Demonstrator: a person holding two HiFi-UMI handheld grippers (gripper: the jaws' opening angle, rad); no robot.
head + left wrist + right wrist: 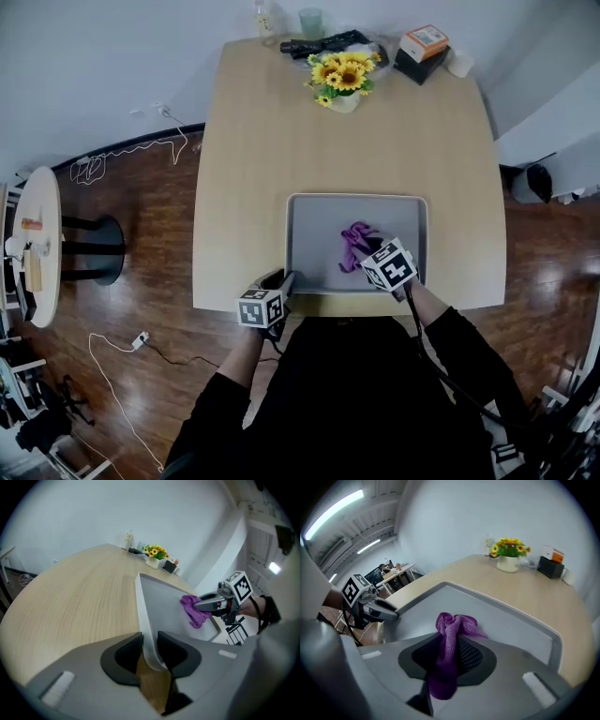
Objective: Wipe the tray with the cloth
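Note:
A grey tray lies at the near edge of the wooden table. My left gripper is shut on the tray's near left rim, which passes between its jaws. A purple cloth is bunched on the tray's floor right of its middle. My right gripper is shut on that cloth, which hangs through its jaws and spreads ahead onto the tray. In the left gripper view the right gripper holds the cloth down on the tray. In the right gripper view the left gripper sits at the tray's left rim.
A pot of sunflowers stands at the table's far side. Near it are a black object, a green cup, a bottle and an orange-topped box. A round side table and cables are on the floor to the left.

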